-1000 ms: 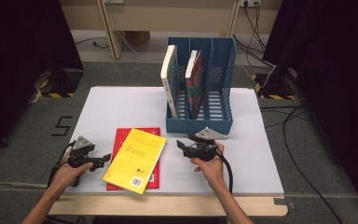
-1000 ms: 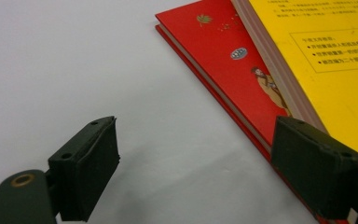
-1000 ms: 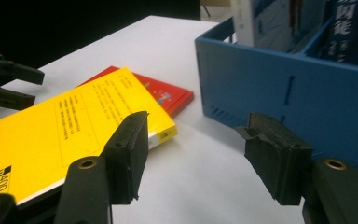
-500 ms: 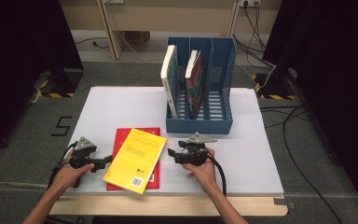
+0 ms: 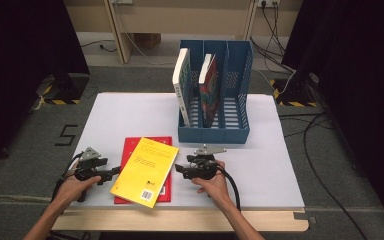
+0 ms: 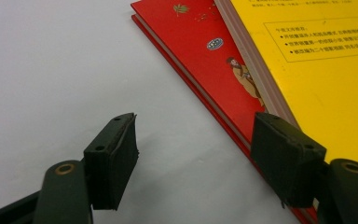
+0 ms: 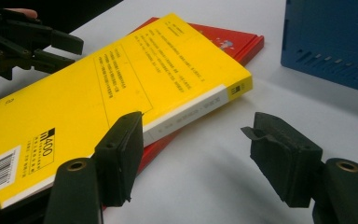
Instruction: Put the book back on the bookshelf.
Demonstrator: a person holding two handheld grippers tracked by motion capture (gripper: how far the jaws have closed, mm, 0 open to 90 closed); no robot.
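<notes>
A yellow book point(image 5: 146, 171) lies askew on a red book point(image 5: 130, 150) near the table's front edge. My left gripper point(image 5: 112, 173) rests at the books' left side. Its jaws have just been closing but stand open point(image 6: 196, 149), with bare table between them and the red book's point(image 6: 205, 51) edge by the right jaw. My right gripper point(image 5: 181, 170) is at the yellow book's right edge, low over the table. Its jaws point(image 7: 198, 144) have just been opening, and the yellow book's point(image 7: 98, 93) white spine runs in beside the left jaw, untouched.
A blue file rack point(image 5: 213, 134) stands behind the right gripper, with a white book point(image 5: 181, 85) and a colourful book point(image 5: 207, 87) upright in its left slots. White table point(image 5: 265, 165) spreads to the right. The left gripper point(image 7: 37, 42) appears beyond the yellow book.
My right gripper has moved left and down, from in front of the rack to the yellow book's right edge. The left hand and both books have stayed put.
</notes>
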